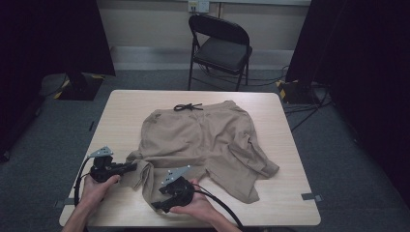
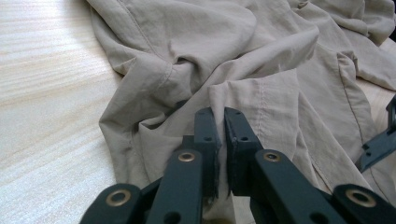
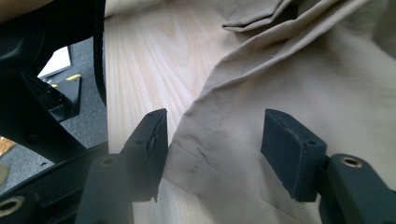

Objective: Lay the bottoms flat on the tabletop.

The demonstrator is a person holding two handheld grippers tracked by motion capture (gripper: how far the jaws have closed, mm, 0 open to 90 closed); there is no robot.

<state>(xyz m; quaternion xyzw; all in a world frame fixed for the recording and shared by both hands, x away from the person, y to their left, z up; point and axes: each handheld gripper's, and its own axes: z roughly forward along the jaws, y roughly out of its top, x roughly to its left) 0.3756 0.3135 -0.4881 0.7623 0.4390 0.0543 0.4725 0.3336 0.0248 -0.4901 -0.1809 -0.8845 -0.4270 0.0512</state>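
Plain tan shorts (image 1: 203, 140) with a black drawstring (image 1: 187, 107) lie on a pale wood-grain table (image 1: 125, 111). Both grippers are black; far beyond stands a black chair (image 1: 221, 46).

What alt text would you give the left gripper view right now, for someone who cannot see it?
The left gripper has its two black jaws shut on a fold at the edge of the tan shorts, which lie rumpled across the pale wooden table. A black part of another gripper juts in at the right edge.
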